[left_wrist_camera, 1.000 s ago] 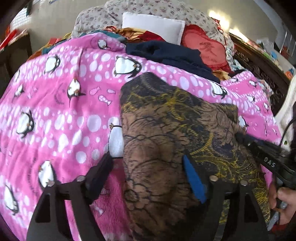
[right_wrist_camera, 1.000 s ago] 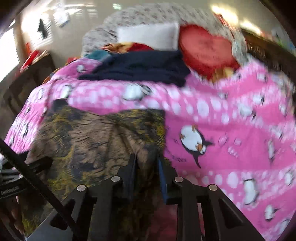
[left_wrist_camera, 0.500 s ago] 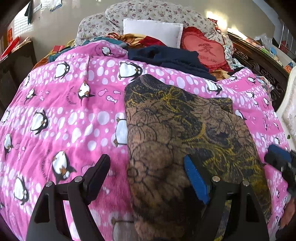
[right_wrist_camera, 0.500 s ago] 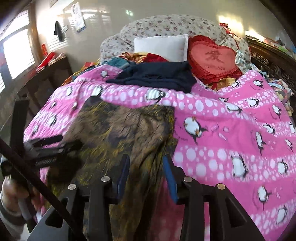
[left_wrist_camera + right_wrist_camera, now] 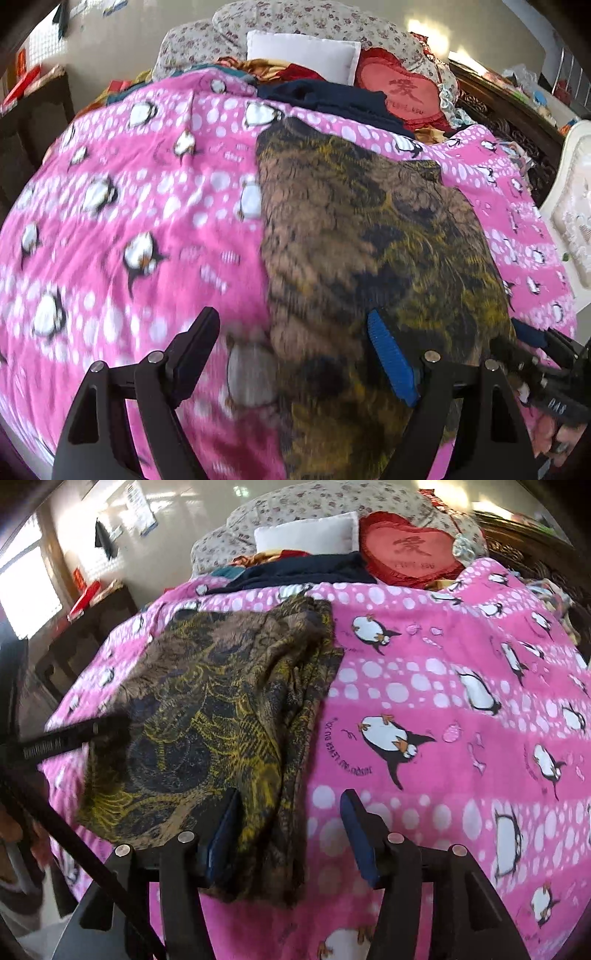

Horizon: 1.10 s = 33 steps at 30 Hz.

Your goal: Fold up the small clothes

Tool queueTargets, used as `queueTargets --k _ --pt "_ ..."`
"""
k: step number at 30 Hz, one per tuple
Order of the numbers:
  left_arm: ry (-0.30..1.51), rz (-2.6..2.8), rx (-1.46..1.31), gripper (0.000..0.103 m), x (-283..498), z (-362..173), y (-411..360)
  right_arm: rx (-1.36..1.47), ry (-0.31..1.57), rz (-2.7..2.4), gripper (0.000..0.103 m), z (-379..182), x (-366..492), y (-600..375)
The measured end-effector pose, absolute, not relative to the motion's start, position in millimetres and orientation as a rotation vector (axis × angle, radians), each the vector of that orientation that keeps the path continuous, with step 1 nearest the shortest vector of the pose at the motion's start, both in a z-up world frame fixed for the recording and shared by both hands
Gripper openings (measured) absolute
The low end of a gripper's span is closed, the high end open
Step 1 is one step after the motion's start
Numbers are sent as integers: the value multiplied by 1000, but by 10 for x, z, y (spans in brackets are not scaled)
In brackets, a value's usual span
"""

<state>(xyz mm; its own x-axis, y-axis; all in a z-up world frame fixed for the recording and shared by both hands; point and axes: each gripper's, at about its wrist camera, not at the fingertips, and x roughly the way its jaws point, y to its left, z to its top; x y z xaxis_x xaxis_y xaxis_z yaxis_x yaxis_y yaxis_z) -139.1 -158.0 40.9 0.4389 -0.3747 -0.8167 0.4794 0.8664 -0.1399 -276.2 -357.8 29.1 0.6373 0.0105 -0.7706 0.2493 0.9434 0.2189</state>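
Observation:
A brown, black and yellow patterned garment (image 5: 362,251) lies spread flat on the pink penguin blanket (image 5: 129,221); it also shows in the right wrist view (image 5: 221,716). My left gripper (image 5: 291,347) is open, its jaws straddling the garment's near left edge just above it. My right gripper (image 5: 290,819) is open over the garment's near right edge, holding nothing. The right gripper's body shows at the lower right of the left wrist view (image 5: 546,373); the left gripper's finger shows at the left of the right wrist view (image 5: 74,734).
A dark navy garment (image 5: 332,99), a white pillow (image 5: 303,55) and a red heart cushion (image 5: 402,92) lie at the bed's far end. A dark carved bed frame (image 5: 517,122) runs along the right. A dark cabinet (image 5: 92,627) stands left of the bed.
My right gripper opened and let go of the garment, which now lies flat. Both grippers pulled back slightly toward the near edge of the bed.

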Motion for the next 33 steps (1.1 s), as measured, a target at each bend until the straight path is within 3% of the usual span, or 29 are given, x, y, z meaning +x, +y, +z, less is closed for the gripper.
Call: queueTargets --k 4,6,15,33 --pt "992 -524 63 86 -1523 397 -1458 289 823 -178 61 529 -2834 -3490" --pt "985 -514 68 86 -1601 407 -1462 273 802 -197 70 636 -2821 -3442" --pt "865 -485 87 86 -1793 692 -1500 251 711 -283 87 957 -2766 -3222" --pt "786 -433 121 86 -1862 877 -1501 223 684 -335 93 1012 -2733 -3079"
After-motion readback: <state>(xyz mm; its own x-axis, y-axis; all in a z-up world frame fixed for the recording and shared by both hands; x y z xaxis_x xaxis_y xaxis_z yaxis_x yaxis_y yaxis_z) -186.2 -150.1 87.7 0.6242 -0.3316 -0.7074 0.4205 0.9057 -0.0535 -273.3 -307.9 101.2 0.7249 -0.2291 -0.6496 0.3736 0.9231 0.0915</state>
